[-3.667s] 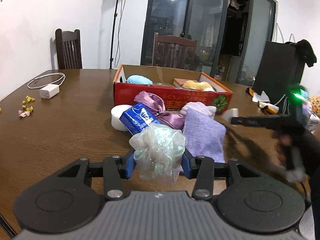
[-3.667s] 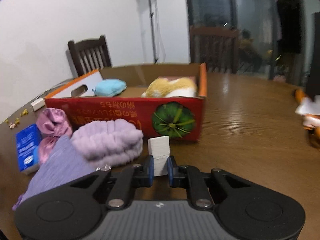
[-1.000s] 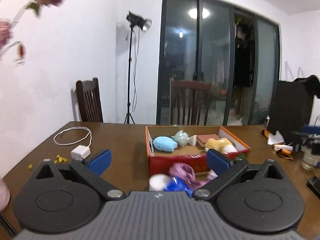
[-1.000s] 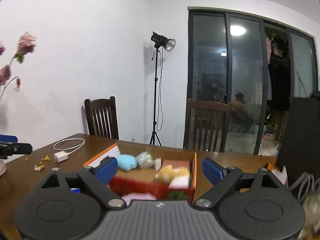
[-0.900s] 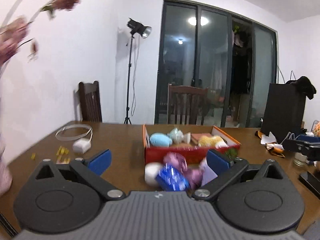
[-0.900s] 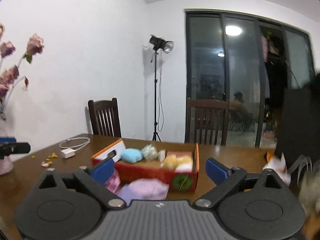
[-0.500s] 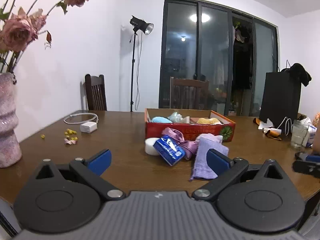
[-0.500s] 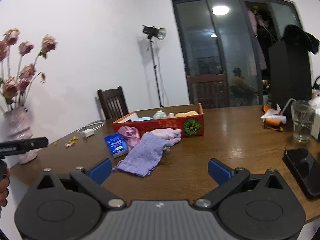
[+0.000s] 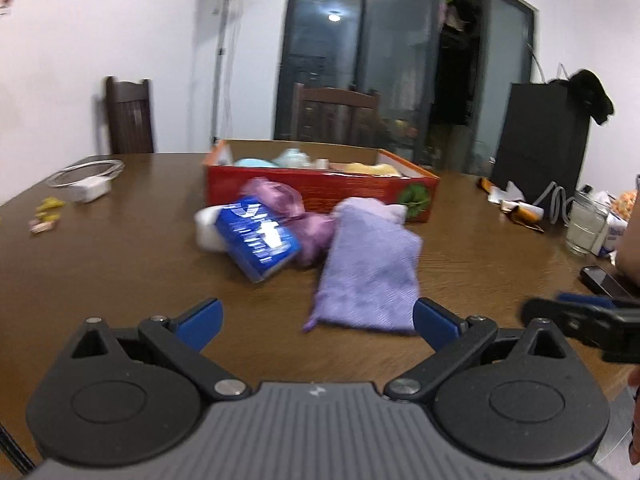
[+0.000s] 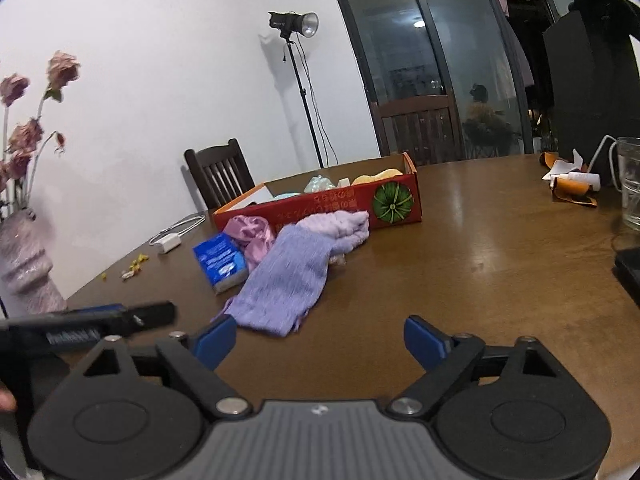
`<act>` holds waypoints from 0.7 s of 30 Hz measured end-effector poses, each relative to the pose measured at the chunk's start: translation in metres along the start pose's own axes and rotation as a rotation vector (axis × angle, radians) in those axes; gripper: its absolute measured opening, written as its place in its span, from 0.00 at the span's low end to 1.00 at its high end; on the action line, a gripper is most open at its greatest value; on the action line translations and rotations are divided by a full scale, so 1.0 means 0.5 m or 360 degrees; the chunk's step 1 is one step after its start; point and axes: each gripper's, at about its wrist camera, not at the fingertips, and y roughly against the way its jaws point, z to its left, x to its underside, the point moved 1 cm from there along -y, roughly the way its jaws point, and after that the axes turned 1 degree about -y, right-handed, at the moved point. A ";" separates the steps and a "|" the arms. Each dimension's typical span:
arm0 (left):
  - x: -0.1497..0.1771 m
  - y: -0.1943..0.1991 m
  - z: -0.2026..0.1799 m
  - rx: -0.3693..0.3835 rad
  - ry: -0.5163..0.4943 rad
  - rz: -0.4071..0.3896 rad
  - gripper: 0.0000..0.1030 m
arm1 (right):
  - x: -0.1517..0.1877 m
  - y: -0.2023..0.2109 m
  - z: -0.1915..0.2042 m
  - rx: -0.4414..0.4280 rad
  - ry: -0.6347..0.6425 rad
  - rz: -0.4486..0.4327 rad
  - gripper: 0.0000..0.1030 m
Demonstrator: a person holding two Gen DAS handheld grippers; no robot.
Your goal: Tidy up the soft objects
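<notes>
A red cardboard box stands on the brown table and holds a blue plush, a clear mesh puff, a white block and a yellow plush. In front of it lie a lilac cloth, a fluffy lilac item, a pink satin bundle, a blue tissue pack and a white roll. My left gripper is open and empty just before the cloth. My right gripper is open and empty, near the cloth's near end.
A white charger with cable and small yellow bits lie at the left. A pink vase with roses stands at the far left. A glass, a phone and wrappers are at the right.
Both grippers have come down and forward toward the items before the box. Earlier they let go of the mesh puff and white block, which now lie in the box.
</notes>
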 end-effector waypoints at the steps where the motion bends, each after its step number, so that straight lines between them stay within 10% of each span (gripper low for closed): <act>1: -0.007 -0.020 -0.009 0.0028 -0.0018 0.0013 1.00 | -0.011 -0.013 0.000 -0.0003 0.0013 0.0004 0.76; 9: -0.042 -0.159 -0.020 0.0102 -0.0051 0.0172 0.67 | -0.131 -0.199 0.011 -0.0125 0.0235 0.0072 0.68; 15: -0.030 -0.169 0.006 0.0210 0.0008 0.0267 0.34 | -0.172 -0.352 0.000 -0.0260 0.0214 0.0319 0.41; 21: -0.008 -0.116 0.058 0.0160 0.0183 0.0242 0.29 | -0.114 -0.280 0.001 -0.0302 0.0103 0.0344 0.22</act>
